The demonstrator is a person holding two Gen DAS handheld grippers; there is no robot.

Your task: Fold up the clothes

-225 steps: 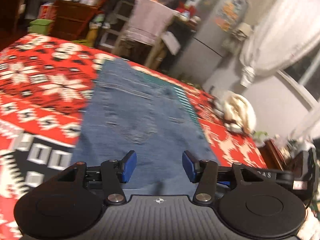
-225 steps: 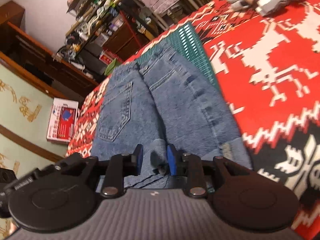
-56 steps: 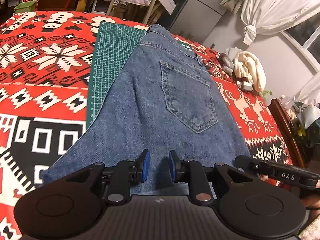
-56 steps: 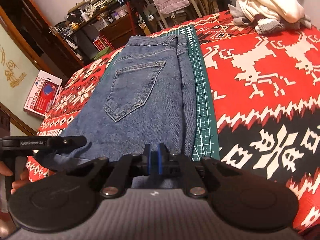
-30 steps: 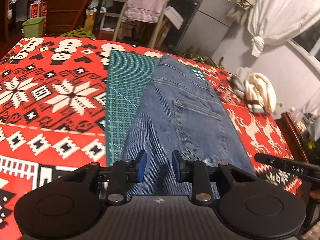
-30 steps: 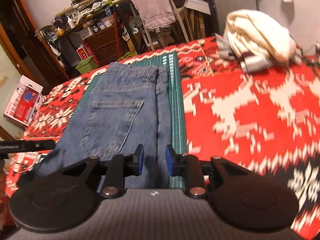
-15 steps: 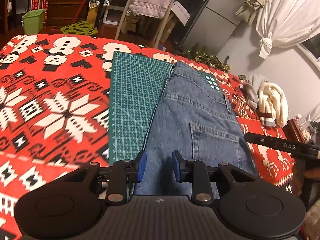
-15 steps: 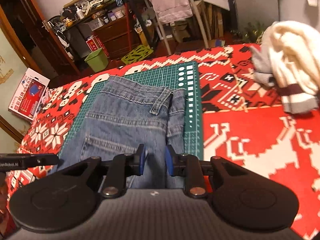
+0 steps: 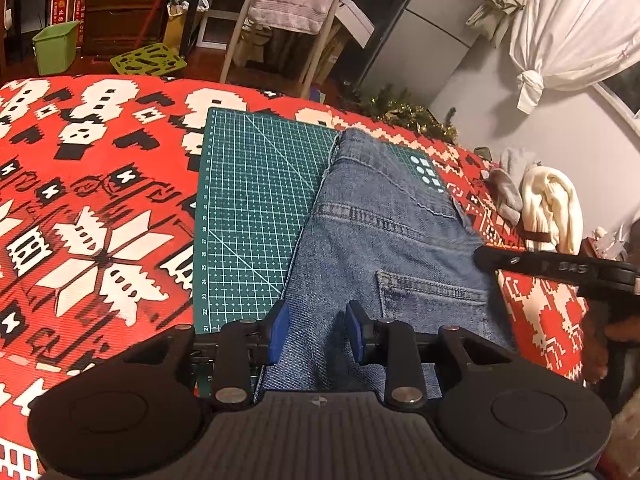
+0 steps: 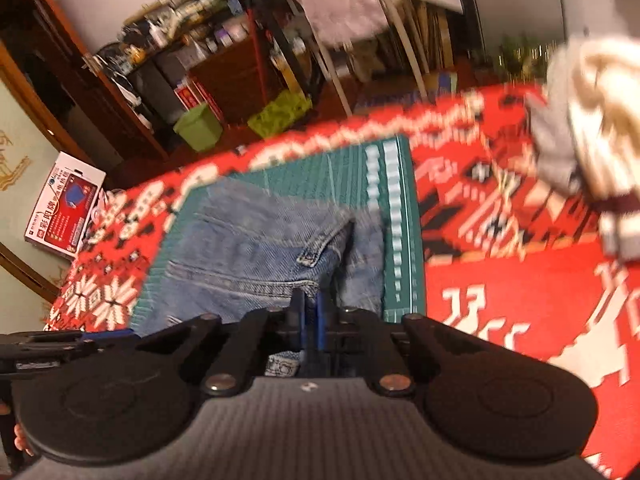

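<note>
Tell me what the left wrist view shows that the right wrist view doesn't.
Left wrist only: the jeans' back pocket, a white curtain, and the open left tongs over the denim. Right wrist only: a belt loop, a boxed item on the floor, and the right tongs nearly shut. Both: jeans, green cutting mat, red patterned blanket, cream clothes pile.

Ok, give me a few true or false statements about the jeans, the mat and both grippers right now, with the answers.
1. The jeans lie partly on a green cutting mat. True.
2. The left gripper is shut. False: its blue pads are apart, open over the denim.
3. The right gripper is nearly closed. True.
4. The cream garment lies on the jeans. False: it lies apart, on the red blanket.
</note>
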